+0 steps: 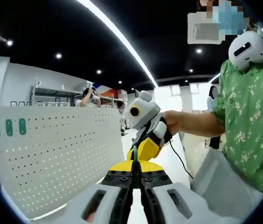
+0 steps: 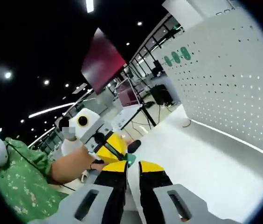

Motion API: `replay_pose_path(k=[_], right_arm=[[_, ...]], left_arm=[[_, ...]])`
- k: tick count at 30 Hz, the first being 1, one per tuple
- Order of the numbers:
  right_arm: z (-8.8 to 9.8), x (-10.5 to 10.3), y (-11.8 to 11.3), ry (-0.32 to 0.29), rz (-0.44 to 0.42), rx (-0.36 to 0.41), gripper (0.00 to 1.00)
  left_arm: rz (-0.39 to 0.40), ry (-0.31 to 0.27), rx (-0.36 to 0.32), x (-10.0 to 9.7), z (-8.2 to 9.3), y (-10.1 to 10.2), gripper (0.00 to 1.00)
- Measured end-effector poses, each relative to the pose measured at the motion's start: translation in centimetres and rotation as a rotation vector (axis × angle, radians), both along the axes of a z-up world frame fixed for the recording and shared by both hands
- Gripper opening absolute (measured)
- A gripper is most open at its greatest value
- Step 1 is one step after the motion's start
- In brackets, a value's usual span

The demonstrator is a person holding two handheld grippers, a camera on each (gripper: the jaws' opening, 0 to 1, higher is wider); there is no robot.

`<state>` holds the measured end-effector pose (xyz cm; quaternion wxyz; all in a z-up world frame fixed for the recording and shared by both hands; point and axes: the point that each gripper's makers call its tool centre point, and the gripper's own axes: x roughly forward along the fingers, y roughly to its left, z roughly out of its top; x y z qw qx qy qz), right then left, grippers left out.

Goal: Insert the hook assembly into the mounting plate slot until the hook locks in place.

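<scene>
L gripper view: own left gripper (image 1: 136,179) rises from 6 o'clock, black jaws pressed nearly together, pinching a thin green hook (image 1: 134,156) that sticks up between the tips. Right behind it, toward 12, the right gripper (image 1: 145,147) comes in w/ its yellow jaw ends close to the hook; cannot tell if it touches. A person's hand (image 1: 173,122) grips it, arm in a green floral sleeve (image 1: 245,116) at 3 o'clock. White pegboard (image 1: 52,158) fills 9 o'clock, upright, w/ three green oval pieces (image 1: 9,127) in a row at its top corner. White table (image 1: 169,163) runs along its base.

R gripper view: own right gripper (image 2: 132,170) from 6 o'clock, yellow-tipped jaws close together w/ a narrow gap; cannot tell if they grip anything. Green hook (image 2: 130,160) sits just above the tips, held by the left gripper (image 2: 115,151) coming from 9 o'clock w/ a hand (image 2: 75,163) on it. Pegboard (image 2: 229,79) at 2–3 o'clock, green ovals (image 2: 177,57) near its top edge. Table (image 2: 201,163) below it, well apart from the hook.
</scene>
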<state>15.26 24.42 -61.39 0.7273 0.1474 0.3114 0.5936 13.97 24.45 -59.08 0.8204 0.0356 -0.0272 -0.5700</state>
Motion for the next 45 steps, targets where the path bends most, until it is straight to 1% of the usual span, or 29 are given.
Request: replay_pose_path(k=[1, 5, 8, 13, 15, 16, 18, 20, 22, 23, 24, 25, 26, 27, 29, 34, 39, 45], right_arm=[[0.0, 0.0, 0.0, 0.003, 0.0, 0.001, 0.07], [0.1, -0.3, 0.2, 0.056, 0.001, 0.029, 0.06], [0.3, -0.6, 0.4, 0.125, -0.001, 0.063, 0.04], [0.3, -0.1, 0.3, 0.11, -0.026, 0.055, 0.03], [0.5, 0.2, 0.3, 0.105, -0.043, 0.057, 0.03], [0.6, 0.4, 0.2, 0.098, -0.063, 0.057, 0.02], [0.7, 1.0, 0.1, 0.072, -0.092, 0.044, 0.02], [0.6, 1.6, -0.1, 0.015, -0.124, 0.005, 0.02], [0.5, 2.0, -0.2, -0.036, -0.148, -0.034, 0.02], [0.5, 2.4, -0.3, -0.072, -0.168, -0.053, 0.02], [0.5, 2.6, -0.3, -0.088, -0.182, -0.061, 0.01], [0.5, 2.8, -0.4, -0.116, -0.194, -0.078, 0.01], [0.5, 3.0, -0.4, -0.131, -0.205, -0.086, 0.01], [0.5, 3.0, -0.3, -0.143, -0.214, -0.096, 0.01], [0.4, 3.2, -0.3, -0.175, -0.229, -0.116, 0.01], [0.1, 3.3, -0.1, -0.232, -0.24, -0.164, 0.01], [-0.1, 3.4, 0.0, -0.277, -0.246, -0.207, 0.01], [-0.2, 3.5, 0.2, -0.348, -0.245, -0.265, 0.01]], left_arm=[[0.001, -0.003, 0.004, 0.0, 0.0, -0.1, 0.03], [0.004, -0.014, 0.003, 0.0, 0.1, 0.0, 0.03], [0.005, -0.031, 0.001, 0.0, 0.3, -0.1, 0.03], [0.022, -0.03, 0.014, 0.2, 0.1, 0.0, 0.03], [0.039, -0.036, 0.021, 0.4, 0.0, 0.0, 0.03], [0.062, -0.038, 0.024, 0.7, 0.0, 0.1, 0.03], [0.09, -0.048, 0.047, 1.1, -0.2, 0.2, 0.03], [0.139, -0.056, 0.074, 1.7, -0.4, 0.2, 0.03], [0.171, -0.071, 0.106, 2.1, -0.8, 0.1, 0.04], [0.193, -0.073, 0.125, 2.4, -1.0, 0.2, 0.04], [0.211, -0.083, 0.157, 2.6, -1.3, 0.2, 0.04], [0.223, -0.089, 0.175, 2.8, -1.4, 0.2, 0.04], [0.249, -0.095, 0.202, 3.0, -1.7, 0.2, 0.04], [0.256, -0.105, 0.213, 3.1, -1.8, 0.1, 0.04], [0.287, -0.108, 0.237, 3.4, -2.0, 0.1, 0.04], [0.321, -0.116, 0.28, 3.6, -2.5, 0.1, 0.04], [0.34, -0.12, 0.307, 3.7, -2.8, 0.2, 0.04], [0.358, -0.127, 0.326, 3.8, -2.9, 0.3, 0.04]])
